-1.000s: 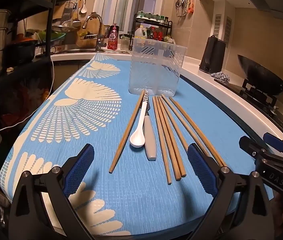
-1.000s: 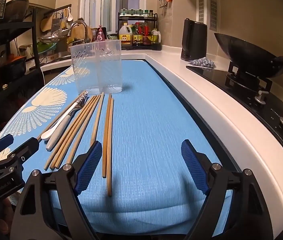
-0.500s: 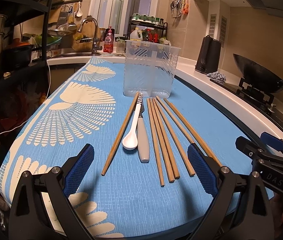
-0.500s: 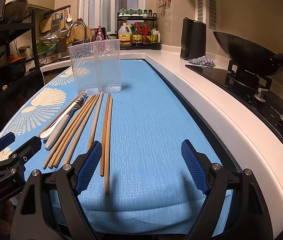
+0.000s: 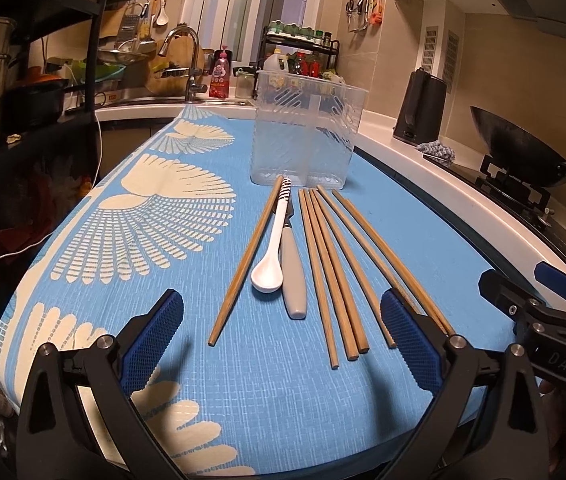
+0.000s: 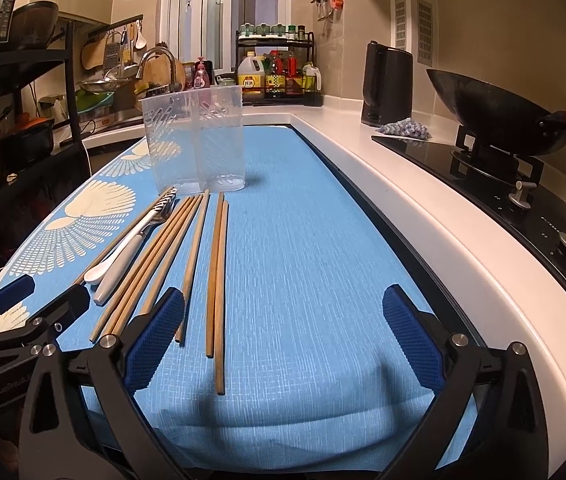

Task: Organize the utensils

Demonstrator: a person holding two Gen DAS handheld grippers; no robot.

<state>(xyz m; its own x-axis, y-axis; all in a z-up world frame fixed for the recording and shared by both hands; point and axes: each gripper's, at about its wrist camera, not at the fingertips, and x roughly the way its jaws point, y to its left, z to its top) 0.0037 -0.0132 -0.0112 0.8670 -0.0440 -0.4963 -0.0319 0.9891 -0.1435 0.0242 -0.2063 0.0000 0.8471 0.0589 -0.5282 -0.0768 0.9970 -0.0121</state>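
Several wooden chopsticks (image 5: 325, 264) lie side by side on the blue cloth (image 5: 123, 240), with a white spoon (image 5: 273, 248) and a grey-handled utensil (image 5: 293, 276) among them. A clear plastic two-compartment holder (image 5: 307, 128) stands upright just behind them. My left gripper (image 5: 281, 344) is open and empty, just short of the near ends. My right gripper (image 6: 283, 338) is open and empty, to the right of the row, with two chopsticks (image 6: 219, 276) between its fingers' line. The holder (image 6: 195, 144) and spoon (image 6: 123, 252) also show in the right wrist view.
A white counter edge (image 6: 423, 216) runs along the right, with a black hob and wok (image 6: 495, 112) beyond. A black kettle (image 6: 387, 84) and bottle rack (image 6: 279, 76) stand at the back. A sink tap (image 5: 187, 60) and a dark shelf rack (image 5: 23, 80) are to the left.
Both grippers have drawn back slightly towards the near edge of the cloth. The utensils and the holder have not moved.
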